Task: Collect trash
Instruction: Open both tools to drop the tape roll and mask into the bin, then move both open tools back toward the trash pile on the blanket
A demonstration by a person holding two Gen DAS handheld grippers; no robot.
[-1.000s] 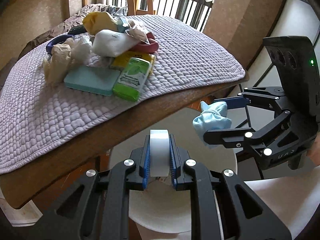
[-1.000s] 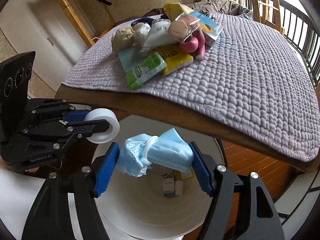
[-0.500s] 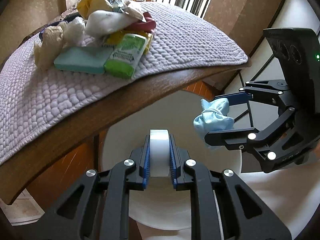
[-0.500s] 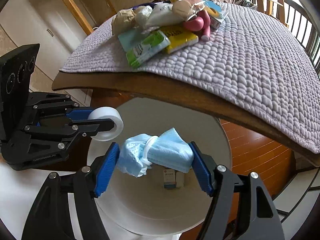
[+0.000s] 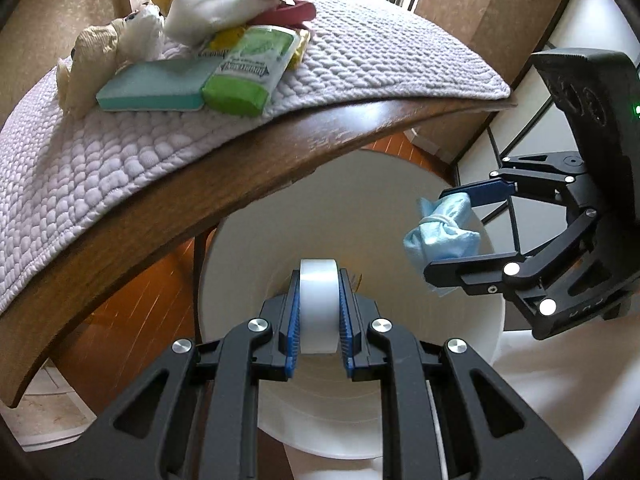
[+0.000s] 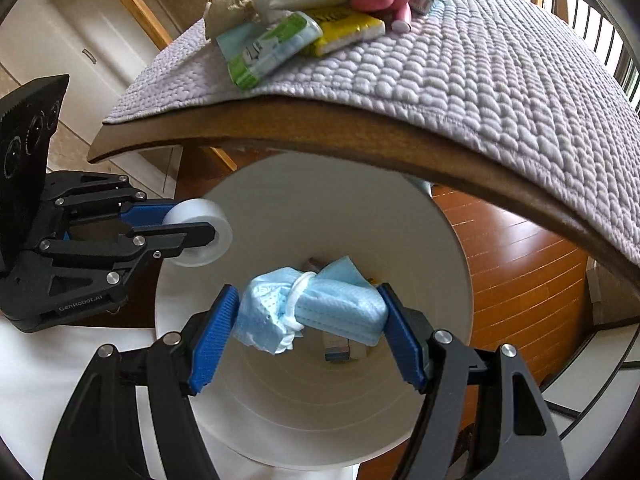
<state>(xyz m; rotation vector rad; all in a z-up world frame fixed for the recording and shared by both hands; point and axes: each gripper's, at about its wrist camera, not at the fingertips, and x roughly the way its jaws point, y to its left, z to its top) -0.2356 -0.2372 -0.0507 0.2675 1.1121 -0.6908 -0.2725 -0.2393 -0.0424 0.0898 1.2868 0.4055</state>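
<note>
My left gripper [image 5: 319,312] is shut on a white tape roll [image 5: 319,306] and holds it over the open white trash bin [image 5: 240,248]. The roll also shows in the right wrist view [image 6: 200,236]. My right gripper [image 6: 310,320] is shut on a crumpled blue face mask [image 6: 316,308] above the bin mouth [image 6: 448,280]; the mask also shows in the left wrist view [image 5: 440,236]. Small boxes [image 6: 340,354] lie at the bin's bottom. More trash is piled on the table: a green wipes pack [image 5: 248,72], a teal box [image 5: 156,88], a yellow pack [image 6: 344,28].
The wooden table edge [image 5: 200,184] with a quilted lilac mat [image 5: 360,60] overhangs the bin's far side. Wooden floor [image 6: 520,264] lies to the right of the bin. A white cabinet [image 6: 60,48] stands at the left.
Both grippers have moved down below the table edge and closer over the bin, still holding the tape roll and the mask.
</note>
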